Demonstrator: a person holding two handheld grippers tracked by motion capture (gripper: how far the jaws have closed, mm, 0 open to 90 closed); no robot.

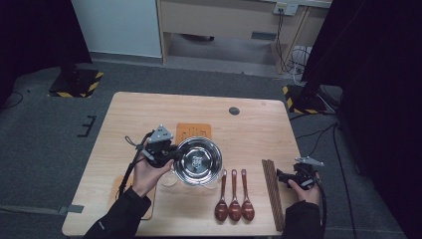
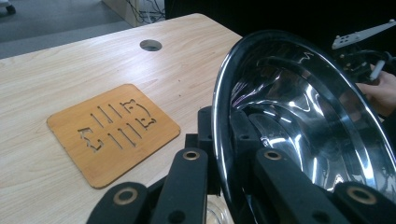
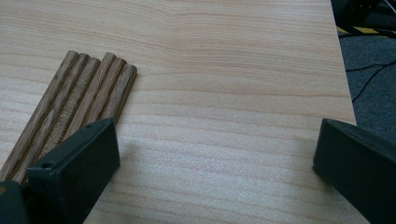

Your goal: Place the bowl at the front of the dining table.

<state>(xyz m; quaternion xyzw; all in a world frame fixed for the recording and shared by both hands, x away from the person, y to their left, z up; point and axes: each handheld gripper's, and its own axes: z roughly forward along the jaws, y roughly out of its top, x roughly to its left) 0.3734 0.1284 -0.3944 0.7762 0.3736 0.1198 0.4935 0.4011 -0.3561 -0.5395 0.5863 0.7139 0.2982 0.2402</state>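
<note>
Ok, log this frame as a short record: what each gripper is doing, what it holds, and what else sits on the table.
left gripper: shut on the rim of the steel bowl, one jaw inside, one outside
steel bowl: tilted in the left gripper view, beside the orange cut-out mat
right gripper: open, holding nothing, over bare table
chopsticks: bundle lying flat beside the right gripper
spoons: three dark red ones in a row, in front of the bowl
under the bowl: something clear, too hidden to name
</note>
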